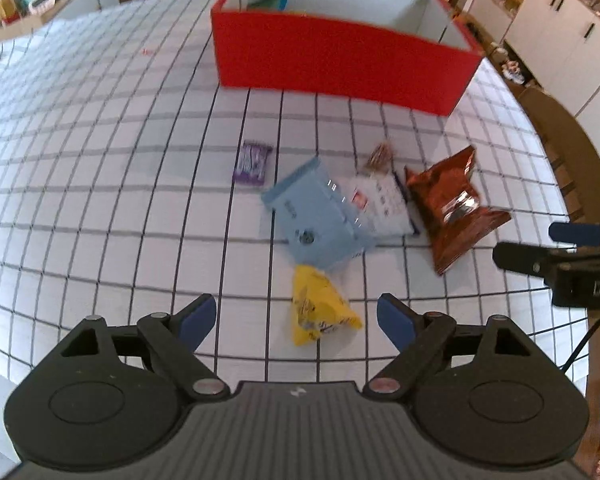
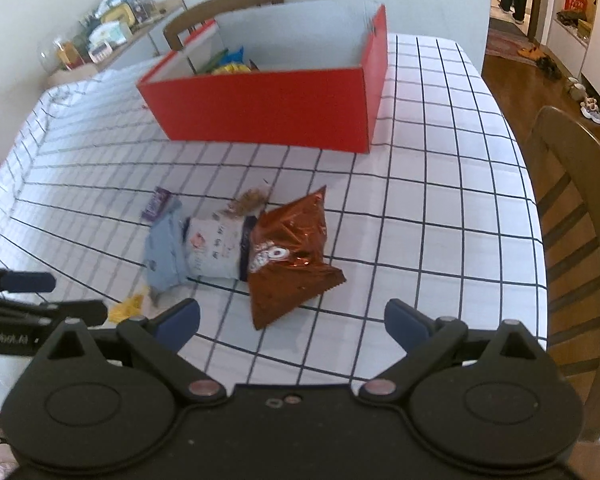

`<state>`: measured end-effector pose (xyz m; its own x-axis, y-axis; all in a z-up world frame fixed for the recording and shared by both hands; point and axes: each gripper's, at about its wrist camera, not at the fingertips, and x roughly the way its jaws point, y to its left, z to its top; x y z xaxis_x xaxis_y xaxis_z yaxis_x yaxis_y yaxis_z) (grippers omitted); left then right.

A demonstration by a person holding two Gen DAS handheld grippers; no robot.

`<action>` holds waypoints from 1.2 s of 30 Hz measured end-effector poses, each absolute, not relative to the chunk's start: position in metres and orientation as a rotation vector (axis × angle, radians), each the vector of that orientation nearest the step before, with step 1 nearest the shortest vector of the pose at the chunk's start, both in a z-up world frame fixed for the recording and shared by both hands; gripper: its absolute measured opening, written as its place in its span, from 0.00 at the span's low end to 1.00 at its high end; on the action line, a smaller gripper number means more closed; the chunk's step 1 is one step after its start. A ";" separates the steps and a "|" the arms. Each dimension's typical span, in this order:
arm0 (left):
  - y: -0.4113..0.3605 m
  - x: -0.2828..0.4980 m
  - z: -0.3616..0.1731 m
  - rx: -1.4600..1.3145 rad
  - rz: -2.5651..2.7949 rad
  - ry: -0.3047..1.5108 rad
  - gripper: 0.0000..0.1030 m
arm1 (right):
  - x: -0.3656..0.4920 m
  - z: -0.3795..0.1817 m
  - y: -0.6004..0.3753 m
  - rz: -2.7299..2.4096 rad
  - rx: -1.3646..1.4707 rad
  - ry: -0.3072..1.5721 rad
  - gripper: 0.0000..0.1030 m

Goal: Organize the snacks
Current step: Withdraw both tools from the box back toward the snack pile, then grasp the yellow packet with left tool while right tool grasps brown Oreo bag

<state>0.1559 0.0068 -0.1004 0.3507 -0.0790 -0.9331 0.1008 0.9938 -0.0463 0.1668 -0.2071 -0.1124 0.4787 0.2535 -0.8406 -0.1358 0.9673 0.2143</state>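
Observation:
A red box (image 1: 340, 62) (image 2: 268, 108) stands at the far side of the checked tablecloth, with several packets inside. Loose snacks lie in a cluster nearer me: a yellow packet (image 1: 318, 312) (image 2: 128, 306), a light blue pouch (image 1: 320, 216) (image 2: 164, 248), a white packet (image 1: 380, 204) (image 2: 216, 248), a copper foil bag (image 1: 452, 208) (image 2: 288, 256), a purple bar (image 1: 252, 162) (image 2: 156, 204) and a small brown packet (image 1: 380, 156) (image 2: 252, 200). My left gripper (image 1: 296, 320) is open above the yellow packet, touching nothing. My right gripper (image 2: 292, 320) is open just short of the copper bag.
The checked tablecloth (image 1: 100, 200) (image 2: 440, 220) covers the table. Wooden chairs stand at the far side (image 2: 224, 4) and at the right edge (image 2: 572, 208). White cabinets (image 1: 572, 40) line the right wall, and a cluttered shelf (image 2: 100, 40) lies at the back left.

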 end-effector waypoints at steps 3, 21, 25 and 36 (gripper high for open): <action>0.010 0.162 -0.112 -0.010 -0.098 1.255 0.85 | 0.177 -0.117 -0.201 0.225 0.077 1.055 0.95; -0.002 0.177 -0.145 -0.062 -0.123 1.330 0.70 | 0.230 -0.146 -0.164 0.214 -0.070 1.117 0.88; -0.004 0.178 -0.150 -0.062 -0.126 1.341 0.62 | 0.233 -0.154 -0.164 0.212 -0.060 1.139 0.81; -0.006 0.175 -0.148 -0.076 -0.143 1.311 0.41 | 0.225 -0.154 -0.170 0.214 -0.007 1.144 0.63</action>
